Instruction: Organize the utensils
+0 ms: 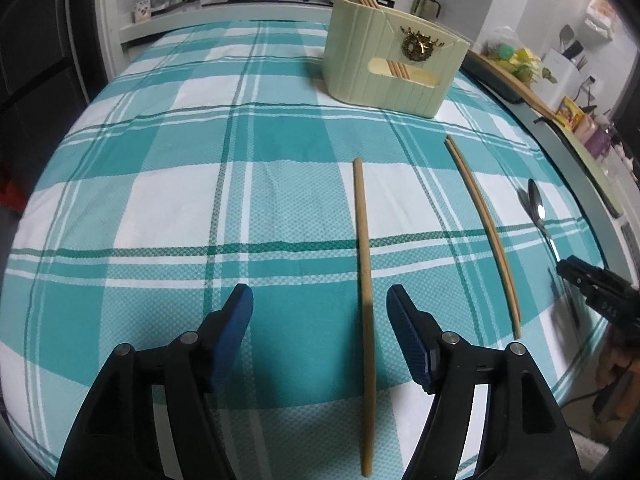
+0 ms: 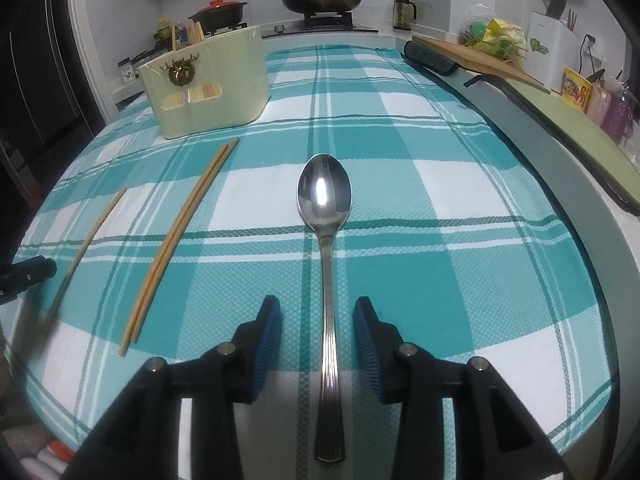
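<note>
Two grippers hang over a table (image 1: 120, 184) covered with a teal and white checked cloth (image 2: 420, 200), the largest thing in view. Next in size, a pale green utensil holder (image 1: 384, 68) stands at the far side of the cloth, with several wooden chopsticks upright in it and a gold wreath ornament (image 1: 416, 46) on its front. Nearer, the left gripper (image 1: 320, 300) has its blue-padded jaws spread wide, and a single chopstick (image 1: 366, 300) lies flat on the cloth between them, closer to the right pad and touched by neither. The right gripper (image 2: 318, 312) stands at a narrower gap, and a steel spoon (image 2: 326, 216) lies between its pads with the handle toward the camera and the bowl pointing away; the pads do not press on it. A pair of chopsticks (image 1: 484, 228) lies side by side on the cloth between the single chopstick and the spoon, apart from both.
</note>
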Demonstrator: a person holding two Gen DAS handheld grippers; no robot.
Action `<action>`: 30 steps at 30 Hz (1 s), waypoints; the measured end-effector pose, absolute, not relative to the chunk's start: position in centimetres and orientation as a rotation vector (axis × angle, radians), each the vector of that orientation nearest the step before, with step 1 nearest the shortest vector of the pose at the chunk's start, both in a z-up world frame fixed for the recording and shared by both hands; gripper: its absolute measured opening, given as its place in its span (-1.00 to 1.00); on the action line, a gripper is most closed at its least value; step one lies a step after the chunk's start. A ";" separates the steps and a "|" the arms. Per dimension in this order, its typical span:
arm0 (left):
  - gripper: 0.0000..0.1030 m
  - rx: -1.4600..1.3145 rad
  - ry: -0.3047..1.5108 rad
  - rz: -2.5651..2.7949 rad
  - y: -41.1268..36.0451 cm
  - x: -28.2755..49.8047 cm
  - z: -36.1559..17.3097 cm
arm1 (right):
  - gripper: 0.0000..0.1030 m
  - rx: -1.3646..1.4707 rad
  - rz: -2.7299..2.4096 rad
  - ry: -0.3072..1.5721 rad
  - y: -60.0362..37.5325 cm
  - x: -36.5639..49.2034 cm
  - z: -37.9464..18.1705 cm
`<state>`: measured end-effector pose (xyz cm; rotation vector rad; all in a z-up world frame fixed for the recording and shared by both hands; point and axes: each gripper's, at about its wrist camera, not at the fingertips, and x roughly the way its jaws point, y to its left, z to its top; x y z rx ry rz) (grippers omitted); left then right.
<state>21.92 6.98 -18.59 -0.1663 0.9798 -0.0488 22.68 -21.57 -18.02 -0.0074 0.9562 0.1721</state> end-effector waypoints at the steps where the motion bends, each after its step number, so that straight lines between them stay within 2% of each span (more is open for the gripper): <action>1: 0.38 -0.155 0.984 -0.053 6.8 22.2 -18.6 | -0.17 -0.012 0.172 0.960 -21.5 22.9 -18.1; 15: 0.38 -0.005 1.008 -0.078 4.1 26.1 -20.1 | -0.16 -0.017 0.180 1.002 -21.1 26.3 -18.9; 17: 0.39 0.005 1.005 -0.074 4.0 26.5 -20.2 | -0.13 -0.034 0.176 0.995 -20.7 26.7 -18.9; 19: 0.39 0.009 1.004 -0.076 3.9 26.8 -20.2 | -0.02 -0.051 0.180 0.993 -20.2 27.1 -19.0; 30: 0.36 0.018 1.020 -0.097 3.5 29.7 -20.3 | 0.03 -0.095 0.205 0.977 -19.4 30.4 -19.3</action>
